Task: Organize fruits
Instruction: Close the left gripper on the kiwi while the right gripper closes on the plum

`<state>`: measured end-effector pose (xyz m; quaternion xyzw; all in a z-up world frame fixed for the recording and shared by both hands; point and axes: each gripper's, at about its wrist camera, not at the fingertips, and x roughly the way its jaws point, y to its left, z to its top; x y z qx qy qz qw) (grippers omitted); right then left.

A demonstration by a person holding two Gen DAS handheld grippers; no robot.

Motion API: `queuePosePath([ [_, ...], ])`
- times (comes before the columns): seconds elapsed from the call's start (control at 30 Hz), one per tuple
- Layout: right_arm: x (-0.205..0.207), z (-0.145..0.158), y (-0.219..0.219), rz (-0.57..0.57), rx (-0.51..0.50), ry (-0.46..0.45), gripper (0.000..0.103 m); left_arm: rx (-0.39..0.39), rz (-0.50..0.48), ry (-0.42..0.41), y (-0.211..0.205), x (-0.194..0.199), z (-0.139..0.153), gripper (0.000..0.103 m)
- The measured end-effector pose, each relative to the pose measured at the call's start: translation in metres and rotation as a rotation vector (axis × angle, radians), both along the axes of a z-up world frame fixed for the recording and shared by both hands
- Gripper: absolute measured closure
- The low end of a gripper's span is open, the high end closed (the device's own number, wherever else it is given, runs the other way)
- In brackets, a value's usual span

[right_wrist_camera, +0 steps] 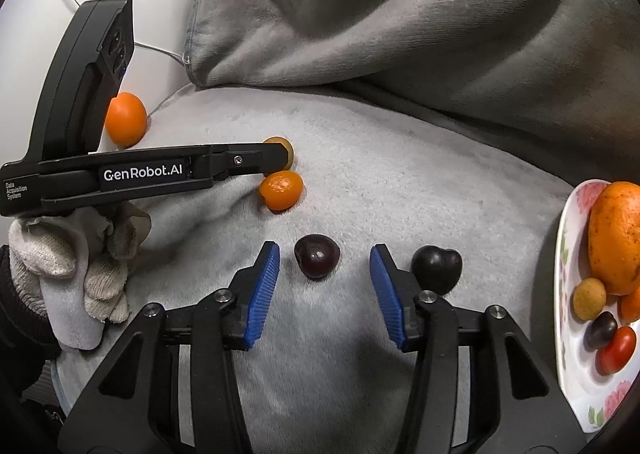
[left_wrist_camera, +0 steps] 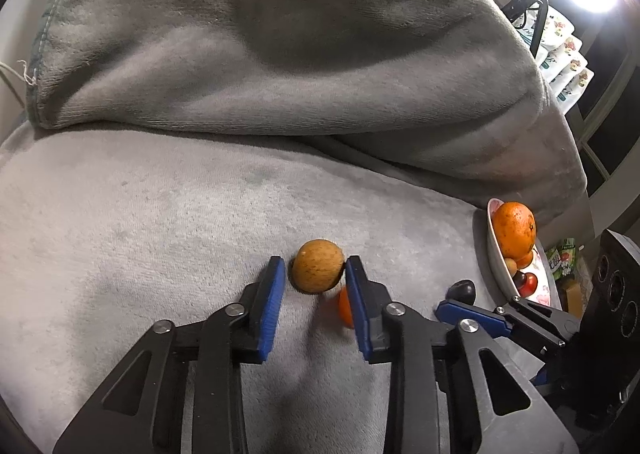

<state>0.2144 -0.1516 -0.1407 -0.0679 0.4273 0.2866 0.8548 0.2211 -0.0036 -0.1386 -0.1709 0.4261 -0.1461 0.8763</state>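
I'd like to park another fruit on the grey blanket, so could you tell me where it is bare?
Free: the wide stretch of blanket left of the tan fruit, up to the pillow; also the strip between the dark cherry and the plate. Crowded: around the small orange, the other cherry and both claws.

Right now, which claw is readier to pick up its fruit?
Left. The left claw already hugs the tan fruit, with a pad touching it. The right claw has the cherry between its pads, but gaps show on both sides.
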Motion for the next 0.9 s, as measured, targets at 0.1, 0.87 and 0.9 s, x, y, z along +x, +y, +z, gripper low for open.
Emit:
queuePosePath([
  [0.1, 0.0008, -0.0014, 0.0026, 0.007, -0.008, 0.004, 0.06, -0.002, -0.001, -0.005, 0.0007, -0.0005, 0.0003, 0.078],
  [0.87, 0.002, -0.0044, 0.003, 0.009, -0.006, -0.001, 0.078, 0.002, 0.012, -0.023, 0.0038, -0.0066, 0.0067, 0.078],
  [0.9, 0.0014, -0.0038, 0.0024, 0.01, -0.004, -0.002, 0.078, 0.004, 0.012, -0.028, 0.0037, -0.0083, 0.0084, 0.078],
])
